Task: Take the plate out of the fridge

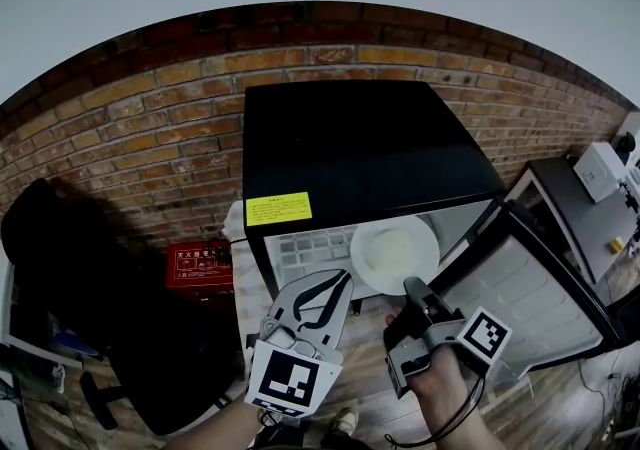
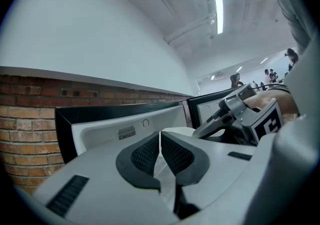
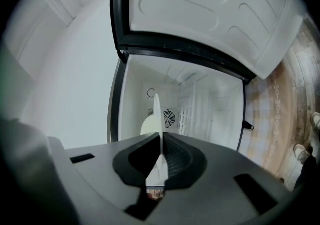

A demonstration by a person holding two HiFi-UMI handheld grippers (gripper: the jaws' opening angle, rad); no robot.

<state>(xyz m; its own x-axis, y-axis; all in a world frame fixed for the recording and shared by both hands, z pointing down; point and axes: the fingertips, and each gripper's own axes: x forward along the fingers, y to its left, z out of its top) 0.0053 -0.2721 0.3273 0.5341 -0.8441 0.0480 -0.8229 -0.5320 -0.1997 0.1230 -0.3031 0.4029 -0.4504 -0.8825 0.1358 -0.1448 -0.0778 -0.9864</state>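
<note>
A white plate [image 1: 393, 250] hangs at the mouth of the open black fridge [image 1: 360, 138], just in front of its white inside. My right gripper [image 1: 412, 286] is shut on the plate's near rim. In the right gripper view the plate [image 3: 156, 114] stands edge-on between the jaws of the right gripper [image 3: 161, 139], with the fridge's white inside [image 3: 210, 114] behind it. My left gripper [image 1: 335, 283] is shut with nothing in it, just left of the plate. From the left gripper [image 2: 160, 136] I see the plate [image 2: 176, 132] and the right gripper [image 2: 240, 114] beyond the jaws.
The fridge door [image 1: 520, 278] stands swung open to the right. A brick wall [image 1: 130, 128] runs behind the fridge. A red box [image 1: 200, 266] and a black chair [image 1: 70, 258] are on the left, and a grey cabinet [image 1: 580, 208] at the right.
</note>
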